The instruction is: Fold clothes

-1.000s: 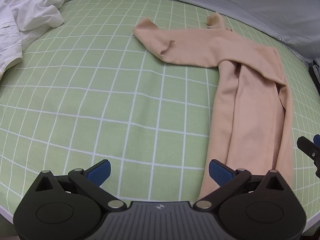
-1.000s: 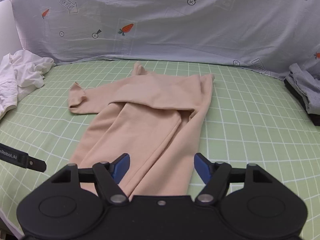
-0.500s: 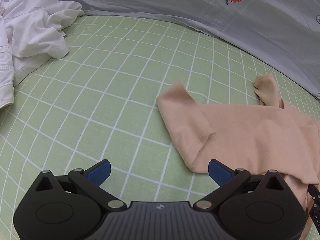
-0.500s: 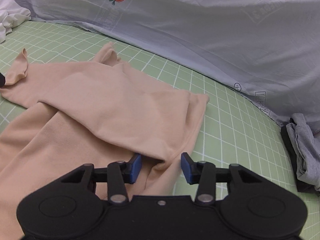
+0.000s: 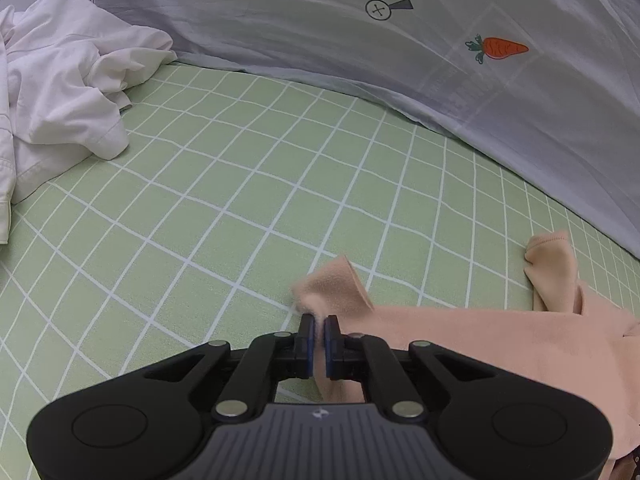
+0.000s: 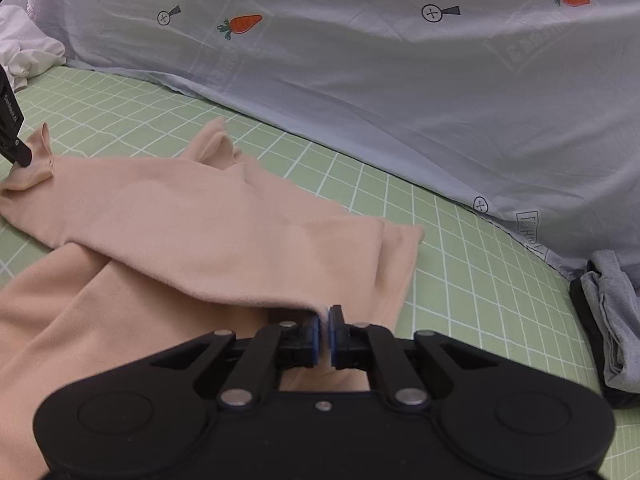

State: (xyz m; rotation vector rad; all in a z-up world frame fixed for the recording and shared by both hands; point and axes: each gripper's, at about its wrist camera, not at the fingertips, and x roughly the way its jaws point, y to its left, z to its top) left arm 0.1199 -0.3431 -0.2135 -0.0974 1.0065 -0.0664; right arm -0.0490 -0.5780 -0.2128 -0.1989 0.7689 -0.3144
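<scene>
My left gripper (image 5: 319, 325) sits low over the green checked sheet (image 5: 224, 216), its blue pads pressed together with a pinch of the peach garment (image 5: 500, 344) between them; that is the cuff end of the sleeve, and a flap of it stands up just ahead of the fingertips. The rest of the garment runs off to the right of this gripper, with a second loose end lying further ahead on that side. A crumpled white garment (image 5: 60, 92) lies well off to the front left, against the pale carrot-print cloth (image 5: 400, 60) that rises beyond the sheet.

My right gripper (image 6: 325, 322) is also low and level, its pads closed on the near edge of the folded-over sleeve, close to the shoulder. The peach garment (image 6: 208, 232) spreads ahead and to the left of it, where the left gripper's tip (image 6: 14, 148) meets the far cuff. A grey folded garment (image 6: 612, 320) lies to the right.
</scene>
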